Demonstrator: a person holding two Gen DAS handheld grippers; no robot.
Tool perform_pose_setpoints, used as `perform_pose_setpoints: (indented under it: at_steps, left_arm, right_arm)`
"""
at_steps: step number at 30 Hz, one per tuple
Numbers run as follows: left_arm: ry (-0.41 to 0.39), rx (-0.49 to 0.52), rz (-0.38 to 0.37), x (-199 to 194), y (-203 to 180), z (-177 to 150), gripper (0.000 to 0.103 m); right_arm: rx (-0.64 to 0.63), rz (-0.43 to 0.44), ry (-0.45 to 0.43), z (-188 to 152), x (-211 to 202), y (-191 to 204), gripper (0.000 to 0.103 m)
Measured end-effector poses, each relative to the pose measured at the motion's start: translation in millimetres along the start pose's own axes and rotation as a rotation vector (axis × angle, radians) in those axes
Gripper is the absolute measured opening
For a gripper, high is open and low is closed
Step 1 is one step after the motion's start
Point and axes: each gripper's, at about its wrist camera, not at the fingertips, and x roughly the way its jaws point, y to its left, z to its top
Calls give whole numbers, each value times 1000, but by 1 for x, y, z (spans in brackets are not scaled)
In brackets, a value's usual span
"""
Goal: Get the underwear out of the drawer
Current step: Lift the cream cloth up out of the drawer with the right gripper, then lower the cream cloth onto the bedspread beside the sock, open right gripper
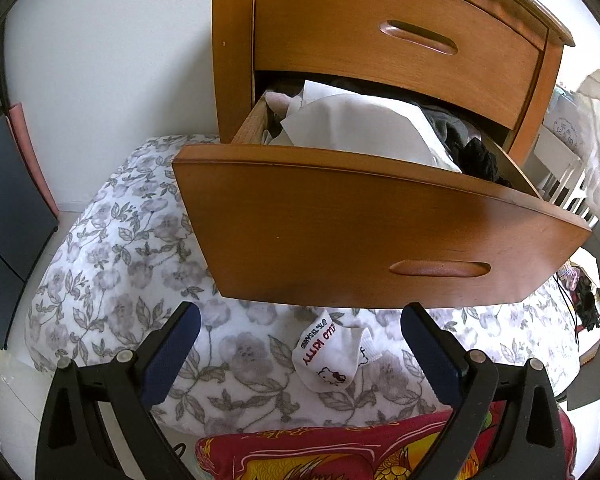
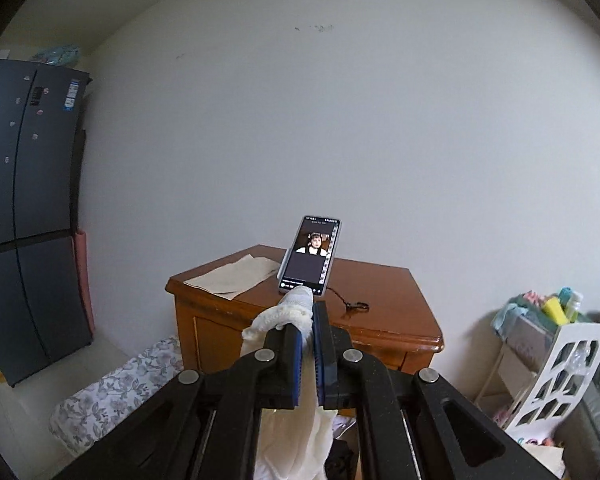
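My right gripper (image 2: 307, 322) is clamped on the cream underwear (image 2: 296, 420), which bunches above the pads and hangs below them, raised level with the nightstand (image 2: 380, 300) top and its phone (image 2: 310, 256). My left gripper (image 1: 300, 330) gapes wide and empty over a sock (image 1: 330, 354) on the floral quilt (image 1: 120, 272), just short of the open drawer (image 1: 360, 232) full of clothes.
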Motion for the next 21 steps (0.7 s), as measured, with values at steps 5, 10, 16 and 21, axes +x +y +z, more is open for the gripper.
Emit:
perform_pose_setpoints:
  at_steps: [5,10,16,21]
  left_arm:
    - [0,0,2,0,0,-1,100]
    - [-1,0,7,-1,1,-1,100]
    - [-6,0,17,-3,1,-1,100]
    - [-3,-4,18,-2,2,-1,100]
  right_arm:
    - [-18,11,8,-1,-18,3,5]
    - [-45,18,22,-8,-33,7,5]
    - [-85,34,123,-30,-25,13,6]
    - [-60,62,259,-65,1,13,6]
